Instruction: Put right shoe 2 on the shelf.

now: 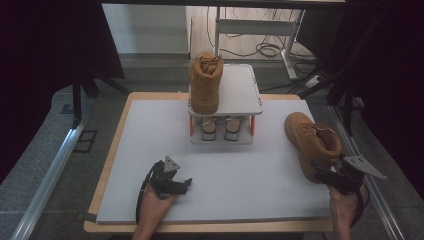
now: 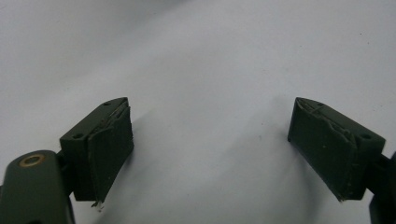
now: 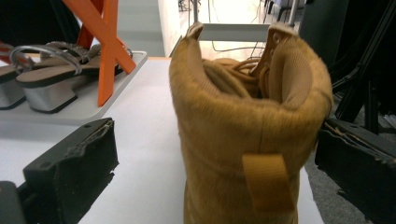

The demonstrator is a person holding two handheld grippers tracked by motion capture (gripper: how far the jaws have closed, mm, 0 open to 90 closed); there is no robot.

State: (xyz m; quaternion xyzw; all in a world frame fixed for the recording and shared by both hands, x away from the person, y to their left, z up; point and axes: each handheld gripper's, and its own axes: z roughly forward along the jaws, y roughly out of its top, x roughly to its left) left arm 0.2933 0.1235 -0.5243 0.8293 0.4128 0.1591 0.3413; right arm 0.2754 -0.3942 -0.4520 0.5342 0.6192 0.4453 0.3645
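A tan boot (image 1: 312, 142) stands on the white table top (image 1: 220, 165) at the right, its heel toward me. My right gripper (image 1: 330, 176) is open just behind that heel; in the right gripper view the boot's collar and heel loop (image 3: 268, 179) sit between the two spread jaws, the right one close to the boot's side. A second tan boot (image 1: 205, 82) stands on the upper shelf of a small rack (image 1: 240, 95). My left gripper (image 1: 181, 184) rests open low over the bare table, with nothing between its pads (image 2: 109, 149).
Silver heeled sandals (image 1: 220, 129) sit on the rack's lower shelf, also seen as sandals (image 3: 42, 70) beside an orange rack strut (image 3: 105, 42). Dark curtains flank the table; a desk frame and cables lie on the floor behind.
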